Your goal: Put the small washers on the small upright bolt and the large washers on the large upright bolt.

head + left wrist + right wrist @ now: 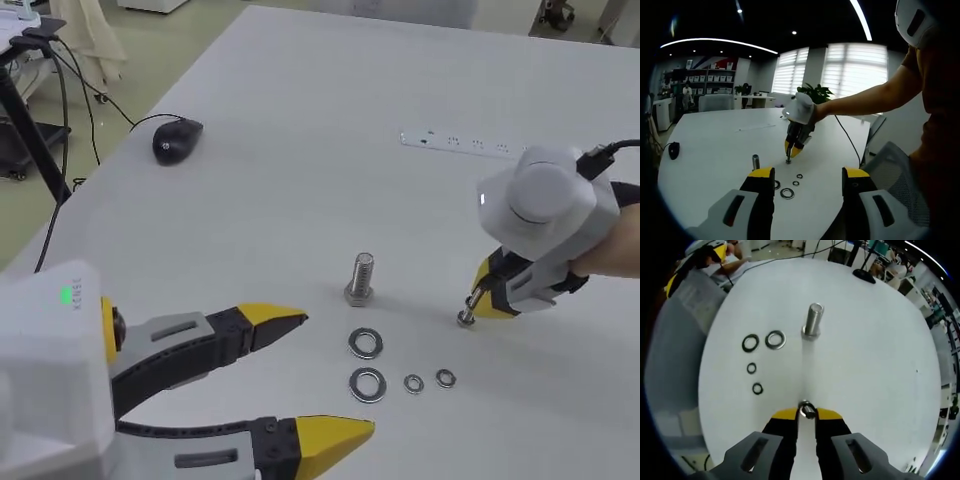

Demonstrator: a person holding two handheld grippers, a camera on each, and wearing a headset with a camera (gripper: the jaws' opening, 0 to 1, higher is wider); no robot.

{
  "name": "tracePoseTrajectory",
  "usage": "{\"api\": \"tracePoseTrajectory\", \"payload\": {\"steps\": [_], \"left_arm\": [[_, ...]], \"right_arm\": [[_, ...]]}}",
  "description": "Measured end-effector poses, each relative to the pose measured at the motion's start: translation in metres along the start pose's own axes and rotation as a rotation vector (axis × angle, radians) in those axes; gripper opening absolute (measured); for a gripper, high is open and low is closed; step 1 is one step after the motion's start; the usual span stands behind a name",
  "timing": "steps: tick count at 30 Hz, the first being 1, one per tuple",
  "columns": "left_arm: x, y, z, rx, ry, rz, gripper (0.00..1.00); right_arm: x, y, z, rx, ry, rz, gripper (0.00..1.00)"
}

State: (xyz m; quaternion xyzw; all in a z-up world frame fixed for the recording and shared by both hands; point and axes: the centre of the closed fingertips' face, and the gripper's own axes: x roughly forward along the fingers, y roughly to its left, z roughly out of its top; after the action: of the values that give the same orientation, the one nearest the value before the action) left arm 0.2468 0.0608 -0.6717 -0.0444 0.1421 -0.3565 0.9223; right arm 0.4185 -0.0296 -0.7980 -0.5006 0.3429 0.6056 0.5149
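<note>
The large bolt [362,277] stands upright mid-table. To its right is the small bolt [466,318], with my right gripper [472,308] shut on it from above; in the right gripper view the small bolt [806,410] sits between the yellow tips of that gripper [806,415]. In front of the bolts lie two large washers [365,343] [367,383] and two small washers [414,383] [446,378], flat on the table. My left gripper [335,373] hovers open at the near left, nothing between its jaws, a short way from the large washers.
A black mouse [177,139] lies at the far left and a white power strip [462,144] at the far right of the white table [250,220]. Cables and a stand are off the table's left edge. A person's arm reaches in from the right.
</note>
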Motion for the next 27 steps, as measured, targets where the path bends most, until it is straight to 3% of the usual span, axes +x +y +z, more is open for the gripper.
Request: {"api": "tracePoseTrajectory", "payload": {"steps": [18, 27], "left_arm": [[0.000, 0.013, -0.007, 0.005, 0.004, -0.004, 0.53], [0.000, 0.004, 0.002, 0.018, 0.006, -0.009, 0.53]], "right_arm": [[0.013, -0.001, -0.005, -0.026, -0.012, -0.012, 0.14], [0.005, 0.001, -0.009, 0.003, -0.016, -0.026, 0.14]]}}
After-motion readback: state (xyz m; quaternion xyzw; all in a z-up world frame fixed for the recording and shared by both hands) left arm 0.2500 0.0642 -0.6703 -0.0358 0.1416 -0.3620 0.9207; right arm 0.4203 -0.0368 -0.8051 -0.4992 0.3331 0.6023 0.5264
